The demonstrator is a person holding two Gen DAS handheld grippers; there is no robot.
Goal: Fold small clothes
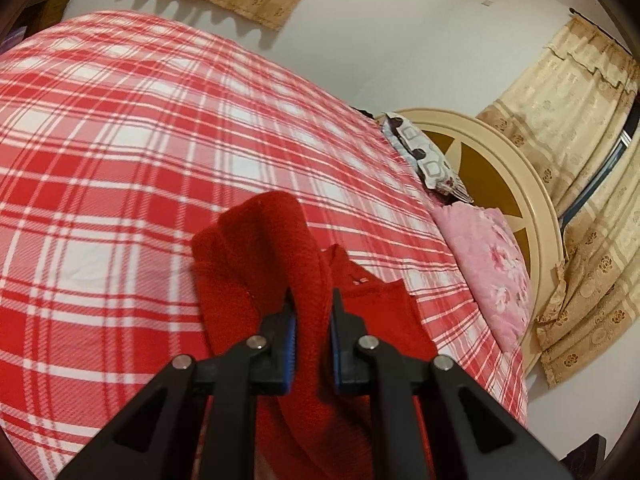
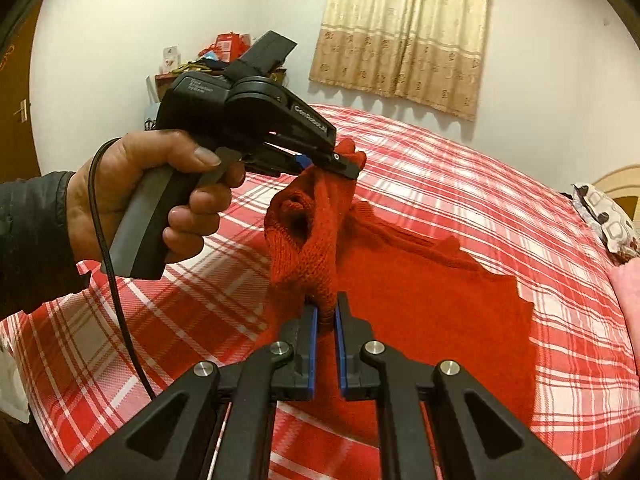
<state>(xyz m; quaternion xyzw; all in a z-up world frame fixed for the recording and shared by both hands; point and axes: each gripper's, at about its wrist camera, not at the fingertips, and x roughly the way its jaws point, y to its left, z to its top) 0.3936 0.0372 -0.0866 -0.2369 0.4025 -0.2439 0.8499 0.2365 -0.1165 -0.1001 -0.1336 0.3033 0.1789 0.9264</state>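
Observation:
A small red knitted sweater [image 2: 432, 300] lies on the red and white plaid bed cover [image 2: 500, 184]. My right gripper [image 2: 327, 306] is shut on one edge of the sweater and holds it lifted. My left gripper [image 2: 332, 164], held in a hand at the left of the right wrist view, is shut on another part of the same edge, higher up. A bunched fold hangs between the two. In the left wrist view the left gripper [image 1: 313, 298] pinches a thick red fold [image 1: 260, 248], with the rest of the sweater below it.
A pink floral pillow [image 1: 492, 268] and a patterned pillow [image 1: 424, 156] lie by the cream headboard [image 1: 512, 168]. Beige curtains [image 2: 404, 32] hang on the wall. A cluttered shelf [image 2: 216, 56] stands behind the bed. A black cable [image 2: 116, 280] hangs from the left gripper's handle.

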